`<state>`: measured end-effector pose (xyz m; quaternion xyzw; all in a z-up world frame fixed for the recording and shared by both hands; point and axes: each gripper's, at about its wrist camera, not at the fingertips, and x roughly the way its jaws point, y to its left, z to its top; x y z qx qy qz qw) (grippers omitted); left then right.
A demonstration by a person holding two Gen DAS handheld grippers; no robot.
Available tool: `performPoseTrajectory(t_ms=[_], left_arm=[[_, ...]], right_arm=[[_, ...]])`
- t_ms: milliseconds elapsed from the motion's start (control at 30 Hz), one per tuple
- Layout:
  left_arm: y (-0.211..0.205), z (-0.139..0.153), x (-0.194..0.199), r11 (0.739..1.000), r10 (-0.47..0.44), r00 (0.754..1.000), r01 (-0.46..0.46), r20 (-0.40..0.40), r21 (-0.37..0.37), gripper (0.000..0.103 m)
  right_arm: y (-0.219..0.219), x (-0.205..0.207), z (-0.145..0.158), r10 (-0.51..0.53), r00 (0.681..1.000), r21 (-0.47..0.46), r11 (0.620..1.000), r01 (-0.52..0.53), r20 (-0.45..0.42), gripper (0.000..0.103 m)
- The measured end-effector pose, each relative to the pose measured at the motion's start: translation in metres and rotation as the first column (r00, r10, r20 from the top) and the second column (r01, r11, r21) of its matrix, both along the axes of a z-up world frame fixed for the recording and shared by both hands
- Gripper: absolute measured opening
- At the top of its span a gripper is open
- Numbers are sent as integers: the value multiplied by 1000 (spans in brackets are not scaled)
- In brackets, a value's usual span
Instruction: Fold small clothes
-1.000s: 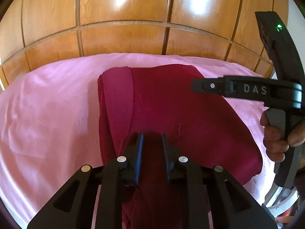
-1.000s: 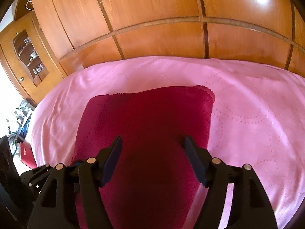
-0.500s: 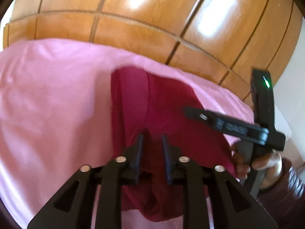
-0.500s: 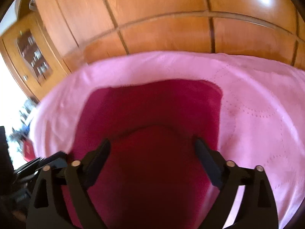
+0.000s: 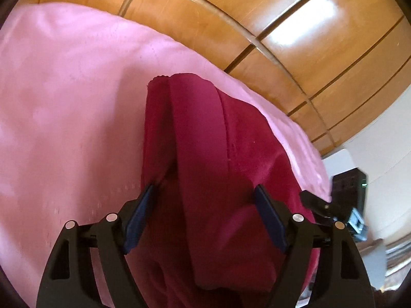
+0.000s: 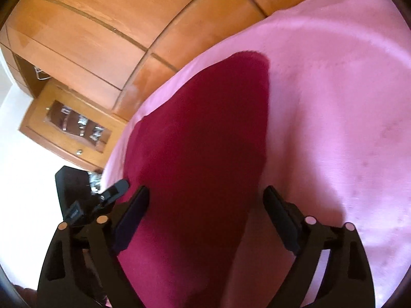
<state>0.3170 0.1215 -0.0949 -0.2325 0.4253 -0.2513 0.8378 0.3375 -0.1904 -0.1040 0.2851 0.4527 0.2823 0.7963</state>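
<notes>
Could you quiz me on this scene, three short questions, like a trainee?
1. True or false: the left hand-held gripper is clamped on the red garment.
2. What does the garment lie on? A) pink bedspread B) wooden floor C) blue towel
3. Fill in: the right hand-held gripper has its jaws ____.

Key:
1. False; its jaws stand apart, with the cloth between them.
2. A, the pink bedspread.
3. Open.

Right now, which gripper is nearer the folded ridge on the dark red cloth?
Left. The left gripper straddles the ridge of the dark red cloth, fingers open either side. The right gripper is over the cloth's smoother right part.
</notes>
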Motion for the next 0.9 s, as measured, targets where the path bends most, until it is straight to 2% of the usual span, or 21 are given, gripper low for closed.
performPoseTrajectory(t_ms=[100, 133, 167, 200, 233, 267, 300, 467, 567, 733, 833, 900], left_arm=[[4, -8, 0, 999, -36, 998, 36, 42, 12, 62], [6, -10, -2, 999, -43, 998, 43, 53, 5, 60], [8, -12, -3, 999, -49, 997, 49, 63, -7, 53], [11, -16, -3, 998, -50, 997, 52, 67, -31, 46], [16, -17, -3, 997, -48, 997, 52, 64, -61, 41], [20, -19, -3, 993, -48, 997, 54, 58, -101, 31], [22, -19, -4, 988, -53, 997, 61, 58, -142, 25], [10, -5, -10, 979, -95, 990, 112, 103, -171, 18], [-7, 10, -7, 967, -129, 983, 154, 132, -202, 18], [-65, 49, 29, 946, -205, 956, 248, 209, -208, 18], [-114, 78, 60, 936, -261, 929, 310, 261, -167, 18], [-145, 89, 77, 933, -294, 915, 337, 275, -125, 17]], right_arm=[[13, 7, 0, 37, 999, 13, 999, -37, -1, 76], [18, 6, 0, 50, 999, -1, 999, -50, 1, 71], [21, 7, -1, 59, 998, -22, 998, -59, 4, 66], [24, 7, -1, 64, 998, -43, 997, -63, 10, 63], [25, 6, 1, 66, 998, -47, 997, -65, 16, 54], [25, 5, 4, 66, 998, -50, 997, -65, 22, 46], [25, 2, 12, 69, 997, -60, 996, -67, 40, 44], [30, -14, 52, 104, 980, -142, 987, -80, 169, 37], [17, -21, 78, 95, 966, -169, 984, -55, 242, 36], [-35, -13, 115, 16, 939, -222, 973, 64, 342, 36], [-77, -3, 125, -61, 928, -216, 965, 149, 367, 36], [-106, 9, 119, -125, 926, -208, 956, 209, 357, 36]])
